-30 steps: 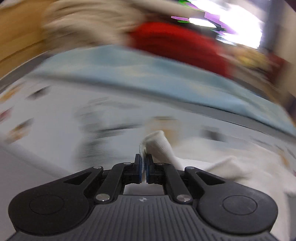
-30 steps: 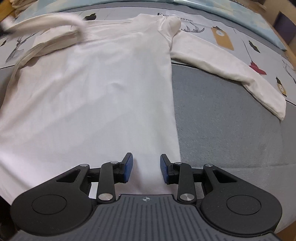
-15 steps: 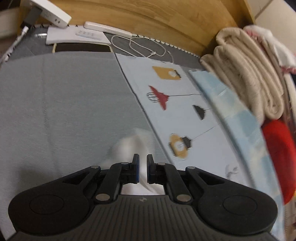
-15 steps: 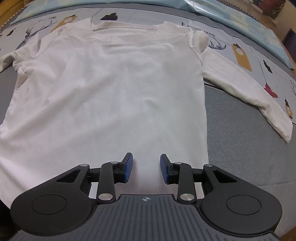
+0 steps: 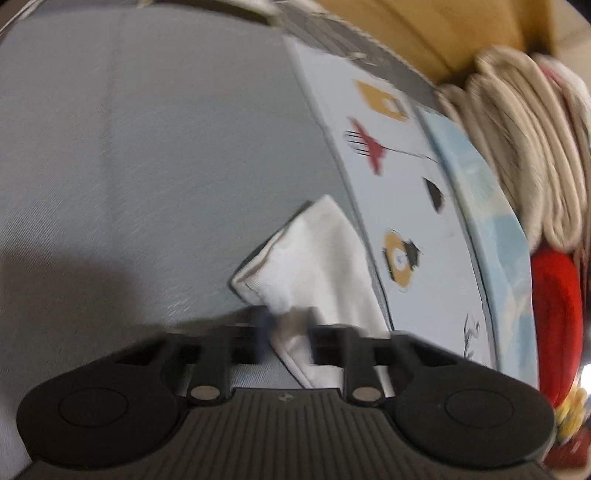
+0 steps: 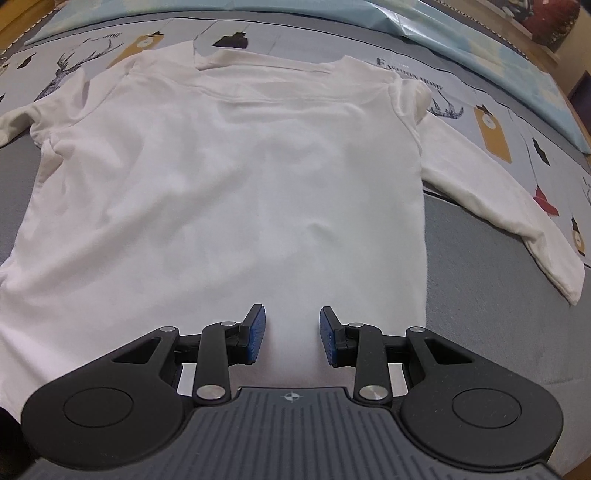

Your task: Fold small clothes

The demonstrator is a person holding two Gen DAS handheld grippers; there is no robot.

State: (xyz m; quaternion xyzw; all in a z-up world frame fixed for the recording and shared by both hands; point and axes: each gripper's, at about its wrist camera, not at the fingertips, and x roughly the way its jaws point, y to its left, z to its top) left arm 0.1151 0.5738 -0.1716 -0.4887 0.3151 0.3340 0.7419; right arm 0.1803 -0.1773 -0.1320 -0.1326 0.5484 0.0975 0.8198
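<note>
A white long-sleeved shirt [image 6: 240, 184] lies spread flat on the bed, collar at the far side, right sleeve [image 6: 498, 199] stretched out to the right. My right gripper [image 6: 291, 332] hovers open over its lower hem with nothing between the fingers. In the left wrist view the left sleeve's cuff [image 5: 314, 258] lies on the grey cover [image 5: 147, 147]. My left gripper [image 5: 288, 332] is blurred just over it. Its jaws stand apart on either side of the sleeve and are closing; the pads do not press on the cloth.
A printed sheet [image 5: 399, 184] borders the grey cover. Folded beige blankets [image 5: 524, 147] and a red item [image 5: 554, 314] are stacked at the right by the wooden headboard [image 5: 443, 37]. A light-blue quilt [image 6: 443, 29] runs along the far side.
The left gripper swung the sleeve outward, rolled, and let it go; its jaws stand wider than before. The right gripper slid left along the hem, staying open.
</note>
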